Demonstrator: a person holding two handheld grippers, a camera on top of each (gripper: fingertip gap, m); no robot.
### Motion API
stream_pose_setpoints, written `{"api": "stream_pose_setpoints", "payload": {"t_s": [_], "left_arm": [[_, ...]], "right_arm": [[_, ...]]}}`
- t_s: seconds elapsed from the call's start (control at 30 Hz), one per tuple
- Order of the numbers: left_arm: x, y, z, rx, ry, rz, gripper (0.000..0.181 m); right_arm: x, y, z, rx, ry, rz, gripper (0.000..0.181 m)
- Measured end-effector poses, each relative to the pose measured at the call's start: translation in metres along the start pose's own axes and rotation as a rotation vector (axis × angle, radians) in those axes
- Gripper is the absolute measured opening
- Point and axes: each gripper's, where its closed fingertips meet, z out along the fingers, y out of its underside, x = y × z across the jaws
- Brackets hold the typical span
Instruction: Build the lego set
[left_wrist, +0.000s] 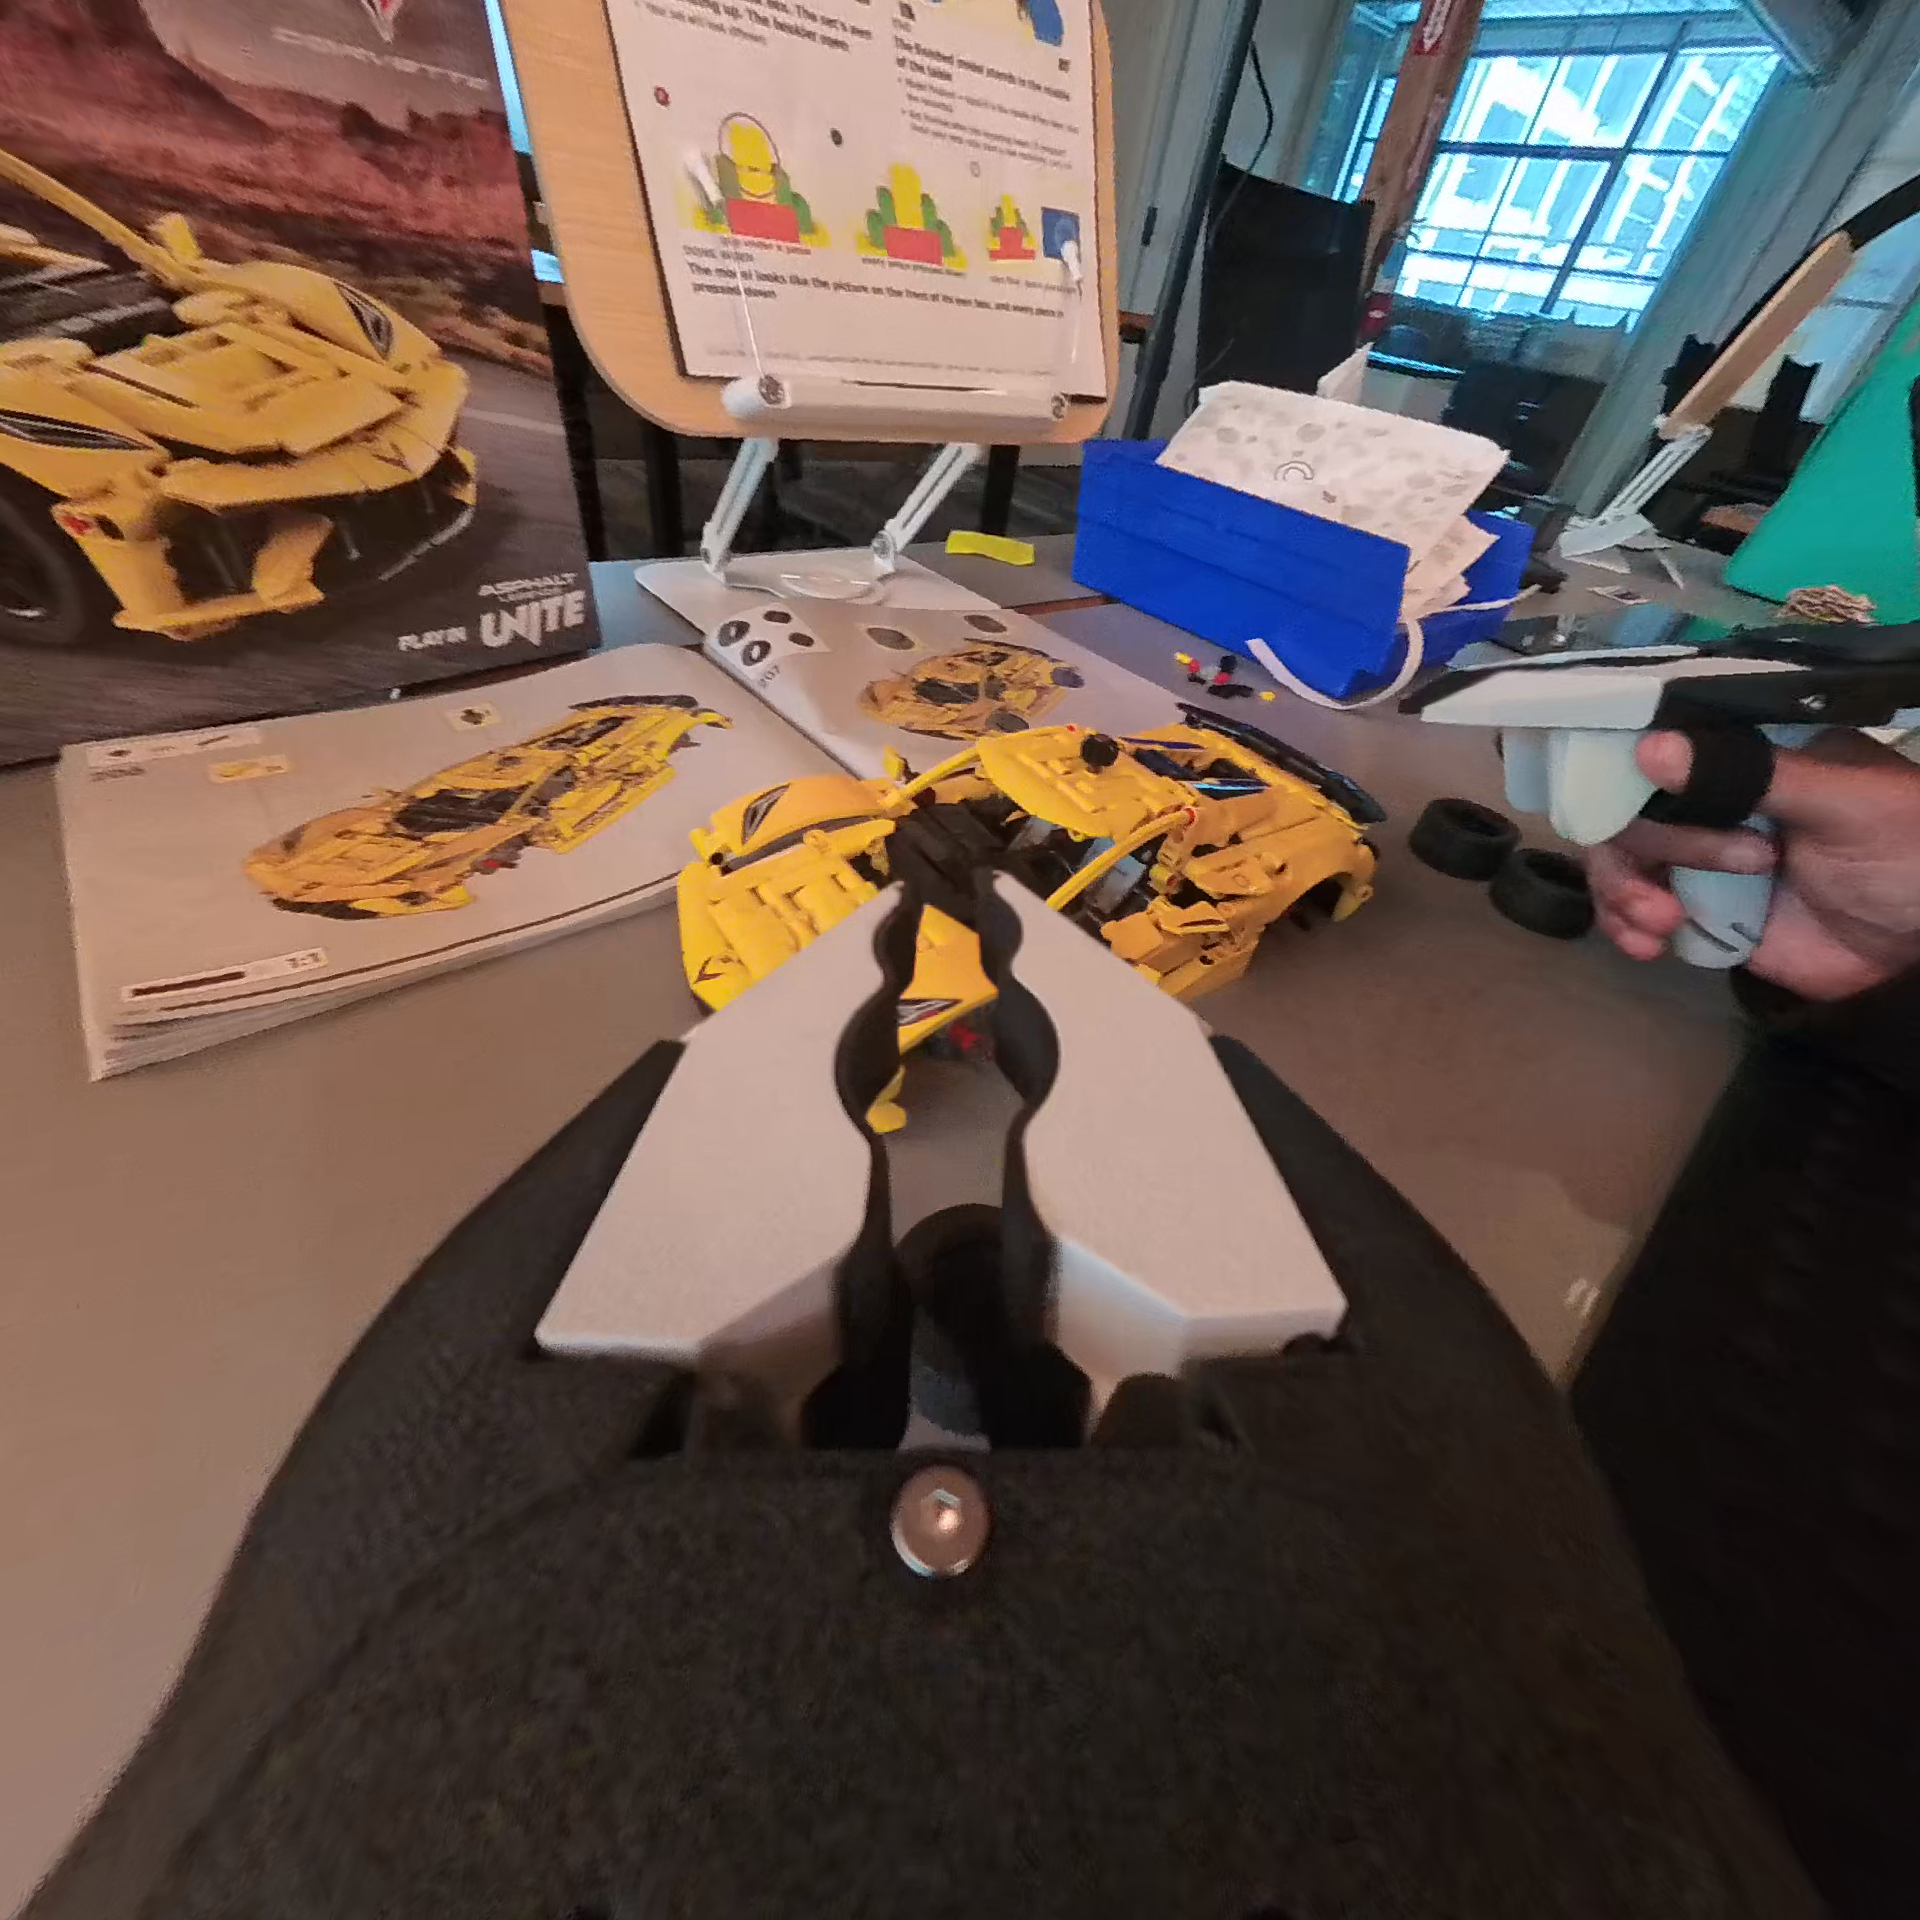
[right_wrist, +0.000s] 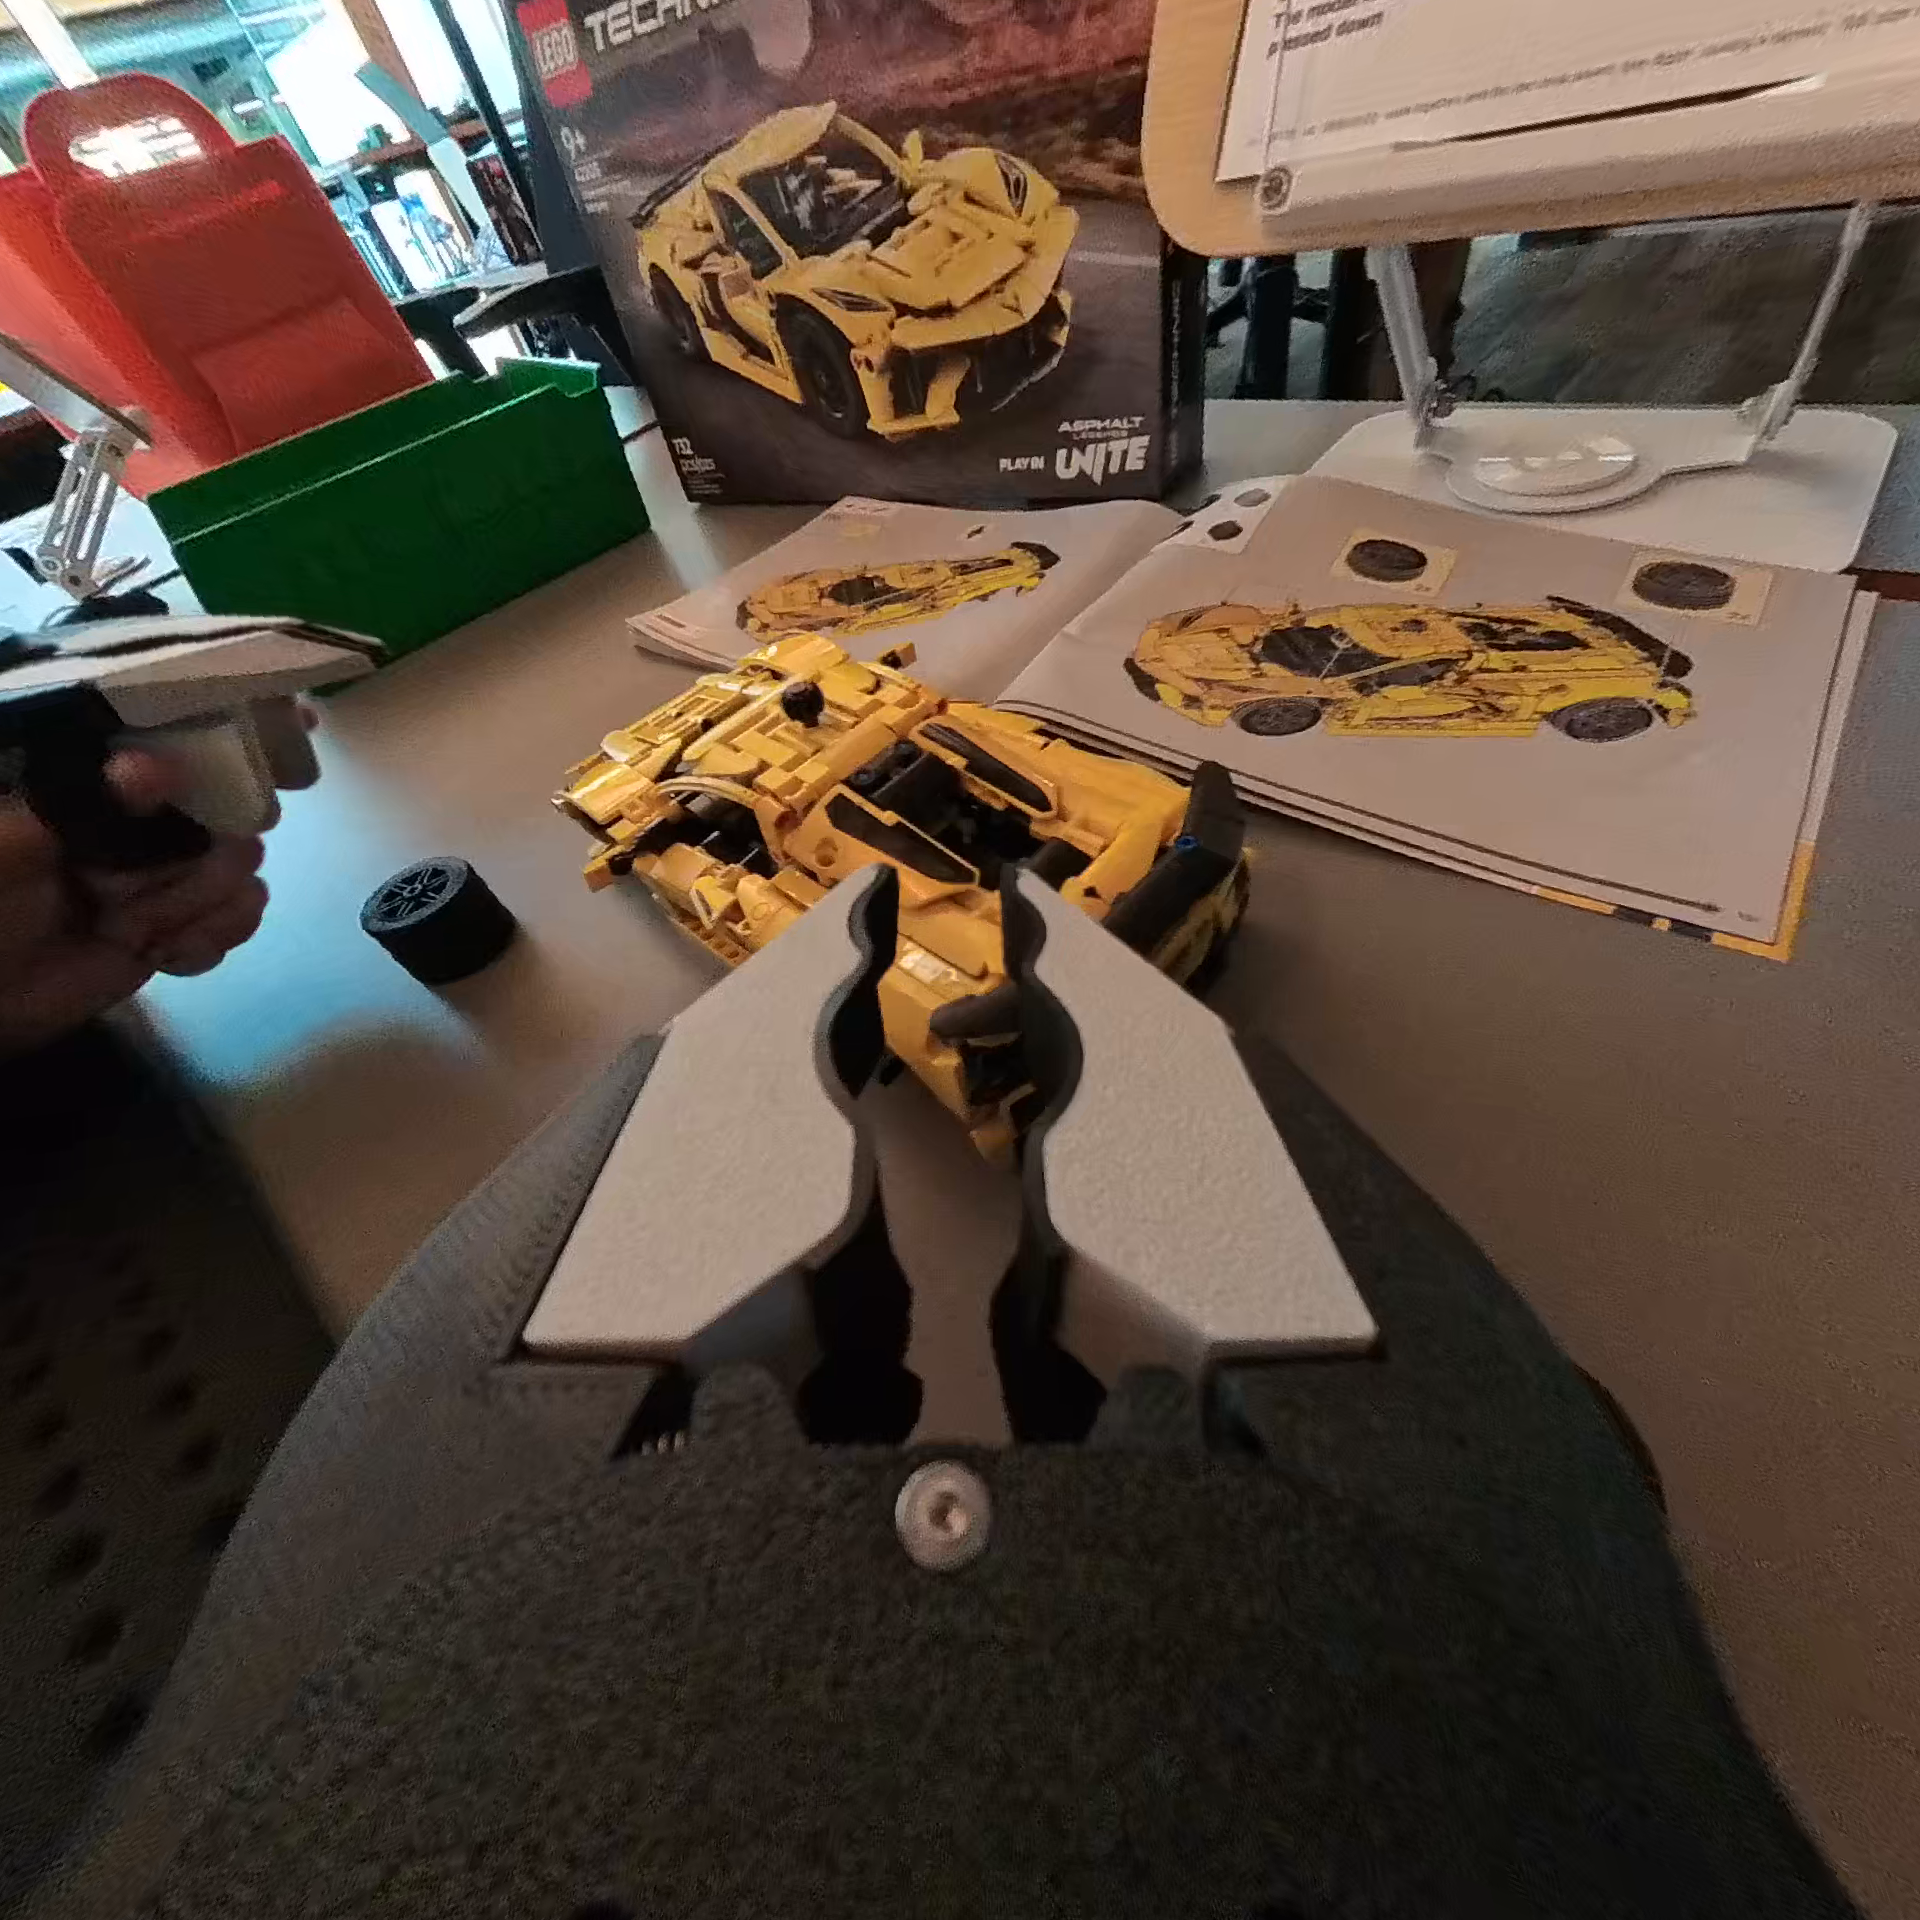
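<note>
A yellow lego car (left_wrist: 1247, 831) without wheels lies on the grey table; it also shows in the right wrist view (right_wrist: 779, 769). My left gripper (left_wrist: 945, 888) hovers in front of the car's nose, jaws a little apart and empty. My right gripper (right_wrist: 951, 883) hovers near the car's rear by the black wing, jaws a little apart and empty. Two black tyres (left_wrist: 1465, 836) lie right of the car, below the right gripper (left_wrist: 1429, 707). One tyre (right_wrist: 436, 920) shows near the left gripper (right_wrist: 353, 649). Neither gripper touches the car.
An open instruction booklet (left_wrist: 364, 831) (right_wrist: 1403, 675) lies behind the car. The set's box (left_wrist: 260, 364) (right_wrist: 883, 312) and a paper stand (left_wrist: 831, 208) stand at the back. A blue bin (left_wrist: 1247, 561) with small loose pieces (left_wrist: 1221, 670) sits back right, a green bin (right_wrist: 416, 520) and a red bag (right_wrist: 208, 281) on the other side. My hands' fingertips stand some 25 cm from each other.
</note>
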Motion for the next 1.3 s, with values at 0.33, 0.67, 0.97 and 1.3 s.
{"api": "stream_pose_setpoints", "payload": {"t_s": [0.33, 0.67, 0.97, 1.3], "left_arm": [[-0.001, 0.007, 0.005, -0.037, -0.016, 0.023, 0.014], [-0.008, 0.014, 0.005, -0.063, -0.028, -0.031, 0.014], [-0.006, 0.015, 0.006, -0.065, -0.007, -0.050, 0.014], [-0.004, 0.018, 0.008, -0.079, 0.002, -0.045, 0.014]], "right_arm": [[-0.002, 0.002, -0.001, -0.009, 0.004, -0.006, 0.015], [0.000, 0.006, 0.001, -0.028, 0.011, 0.013, 0.013], [-0.002, 0.008, 0.002, -0.035, 0.008, 0.008, 0.011], [-0.004, 0.010, 0.003, -0.045, -0.004, 0.012, 0.010]]}}
